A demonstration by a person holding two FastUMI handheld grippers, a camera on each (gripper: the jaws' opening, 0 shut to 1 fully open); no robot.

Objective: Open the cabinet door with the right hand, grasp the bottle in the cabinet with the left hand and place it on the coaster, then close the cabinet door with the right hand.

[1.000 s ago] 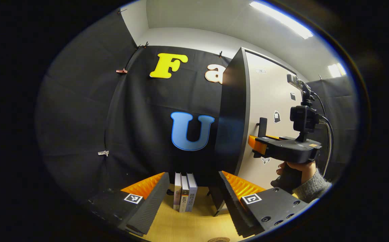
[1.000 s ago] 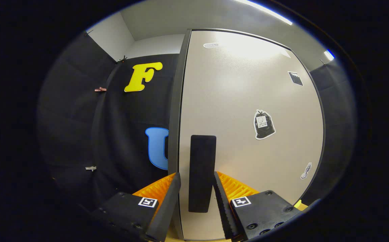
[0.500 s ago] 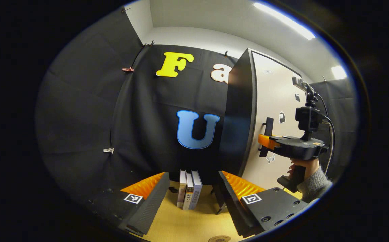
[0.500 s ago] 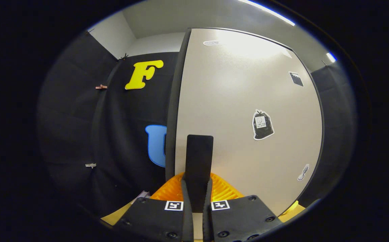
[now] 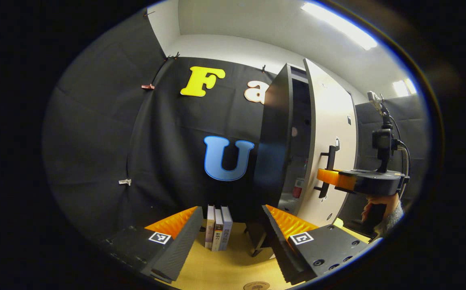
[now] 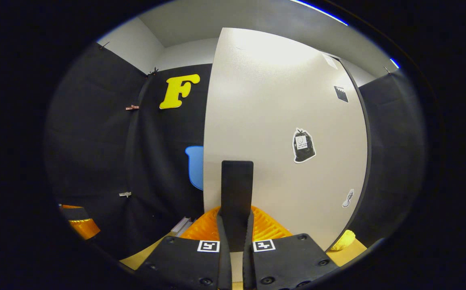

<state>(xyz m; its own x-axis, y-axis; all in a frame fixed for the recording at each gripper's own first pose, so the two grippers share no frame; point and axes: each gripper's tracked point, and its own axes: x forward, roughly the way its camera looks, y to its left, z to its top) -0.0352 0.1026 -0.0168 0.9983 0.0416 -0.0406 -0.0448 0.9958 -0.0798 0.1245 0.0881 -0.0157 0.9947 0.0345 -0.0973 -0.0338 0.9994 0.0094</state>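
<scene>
Right tongs (image 6: 236, 235), clamped on the door handle (image 6: 237, 189), are now swinging the cabinet door (image 6: 281, 133) ajar, perhaps revealing the bottle (image 5: 298, 188), while left tongs (image 5: 233, 233) are waiting open.

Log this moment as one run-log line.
step: opening cabinet door | right gripper: shut on door handle | door: ajar | left gripper: open, empty, over table | bottle: not grasped

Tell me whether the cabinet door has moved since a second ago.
Yes. The cabinet door has swung out from the cabinet body, opening a gap, with the right claw shut on its handle.
</scene>
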